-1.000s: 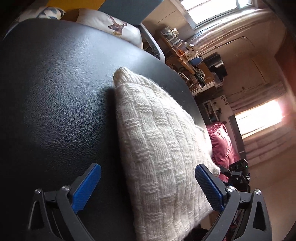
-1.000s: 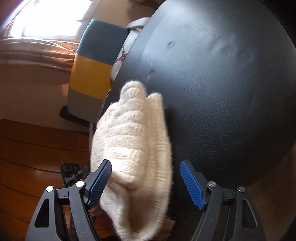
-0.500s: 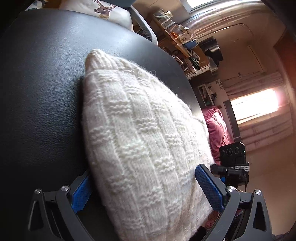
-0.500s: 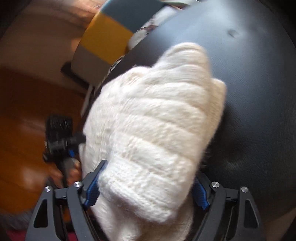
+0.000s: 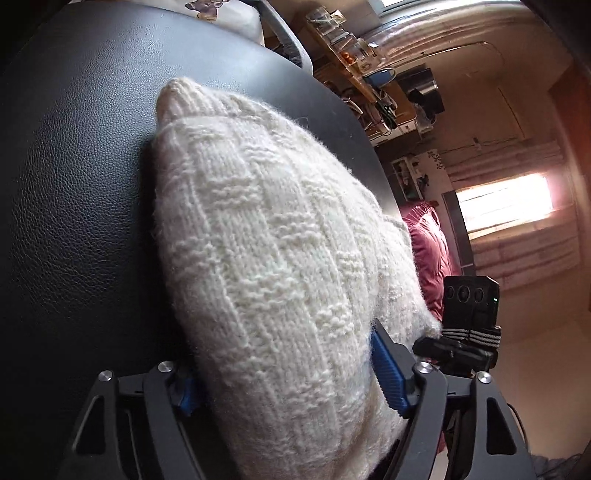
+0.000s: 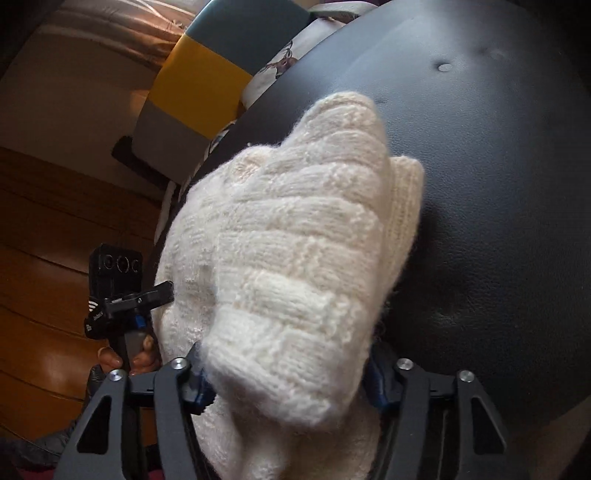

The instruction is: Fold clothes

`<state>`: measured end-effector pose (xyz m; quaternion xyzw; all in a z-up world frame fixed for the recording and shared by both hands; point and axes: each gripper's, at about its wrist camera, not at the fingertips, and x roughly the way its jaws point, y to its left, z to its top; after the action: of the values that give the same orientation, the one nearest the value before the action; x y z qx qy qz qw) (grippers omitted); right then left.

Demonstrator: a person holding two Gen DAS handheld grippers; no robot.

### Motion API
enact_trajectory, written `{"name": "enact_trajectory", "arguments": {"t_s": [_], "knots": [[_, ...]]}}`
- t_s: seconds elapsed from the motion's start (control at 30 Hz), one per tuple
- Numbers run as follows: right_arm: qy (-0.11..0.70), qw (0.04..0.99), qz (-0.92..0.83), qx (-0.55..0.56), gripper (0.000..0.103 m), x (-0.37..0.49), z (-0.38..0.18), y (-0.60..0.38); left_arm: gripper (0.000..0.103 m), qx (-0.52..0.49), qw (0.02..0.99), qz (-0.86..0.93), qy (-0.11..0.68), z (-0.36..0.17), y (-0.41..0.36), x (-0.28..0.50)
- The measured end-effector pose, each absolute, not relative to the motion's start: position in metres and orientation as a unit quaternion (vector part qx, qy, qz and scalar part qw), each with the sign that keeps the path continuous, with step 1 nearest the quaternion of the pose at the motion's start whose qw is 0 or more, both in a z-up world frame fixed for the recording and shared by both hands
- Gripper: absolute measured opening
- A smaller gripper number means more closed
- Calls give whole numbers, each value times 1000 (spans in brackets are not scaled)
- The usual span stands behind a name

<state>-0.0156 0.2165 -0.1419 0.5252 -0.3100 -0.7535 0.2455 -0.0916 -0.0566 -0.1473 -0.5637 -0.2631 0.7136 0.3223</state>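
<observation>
A cream knitted sweater (image 5: pixel 266 258), folded into a thick bundle, lies on a black leather surface (image 5: pixel 74 221). My left gripper (image 5: pixel 284 384) is at its near end, with a blue pad pressed into each side of the knit. In the right wrist view the same sweater (image 6: pixel 295 240) bulges up between the fingers of my right gripper (image 6: pixel 286 384), which squeeze its ribbed edge. The left gripper's body (image 6: pixel 118 291), held by a hand (image 6: pixel 125 354), shows at the sweater's far side. Both grippers' pads are mostly buried in wool.
The black leather surface (image 6: pixel 498 184) stretches beyond the sweater. A blue, yellow and grey cushion (image 6: pixel 199 74) and a deer-print pillow (image 5: pixel 221 11) lie past its edge. A red fabric heap (image 5: pixel 428 251), a cluttered shelf (image 5: pixel 369 85) and a wooden floor (image 6: pixel 44 258) surround it.
Both grippers moved in over the sweater's ends, then their fingers narrowed onto the knit. The sweater now fills the space between each pair of pads.
</observation>
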Motion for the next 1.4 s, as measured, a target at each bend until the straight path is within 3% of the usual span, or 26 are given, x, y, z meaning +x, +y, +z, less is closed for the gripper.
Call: {"name": "enact_trajectory", "arguments": {"t_s": [0.1,0.27,0.87,1.4], "knots": [[-304,248,-764,512,47,-16,-143,208,77,-555,323,723,-253,-144,-52,-89],[-287,259,-777,497,45,-25,-138,187,48,-519,309,758,-248,-136,-53,-75],[-192,394,-724,533,44,-105,-133,7,47,-429,192,831,-298,-116,-185,-4],[-41,534,-627,566,44,-151,-134,-299,47,-345,-31,869,-353,-112,-398,94]]}}
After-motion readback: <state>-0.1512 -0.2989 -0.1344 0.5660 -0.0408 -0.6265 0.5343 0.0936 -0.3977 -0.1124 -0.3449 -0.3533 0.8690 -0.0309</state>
